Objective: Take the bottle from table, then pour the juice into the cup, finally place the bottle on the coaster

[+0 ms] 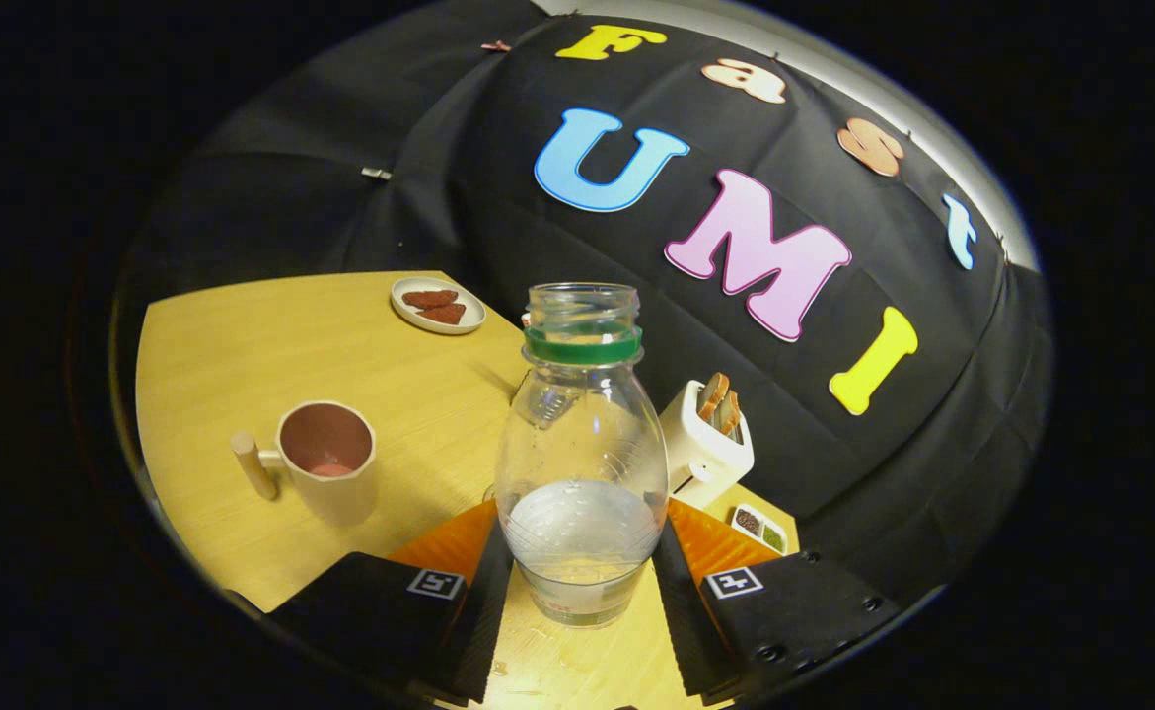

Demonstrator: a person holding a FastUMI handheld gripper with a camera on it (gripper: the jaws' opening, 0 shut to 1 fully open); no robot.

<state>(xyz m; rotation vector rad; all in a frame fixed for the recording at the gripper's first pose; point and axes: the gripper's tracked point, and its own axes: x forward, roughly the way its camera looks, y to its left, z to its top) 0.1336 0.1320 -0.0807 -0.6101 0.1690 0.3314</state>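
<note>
A clear plastic bottle with a green neck ring and no cap stands between my fingers, pale liquid filling its lower part. My gripper is shut on the bottle, both pads pressing its lower body. The view is tilted. A cream cup with a pink inside and a wooden handle stands on the wooden table, left of the bottle and beyond the left finger. Its bottom looks pinkish.
A white toaster with bread slices stands just right of the bottle. A small white plate with reddish pieces sits at the table's far edge. A little two-part dish lies beside the right finger. The black cloth wall rises behind.
</note>
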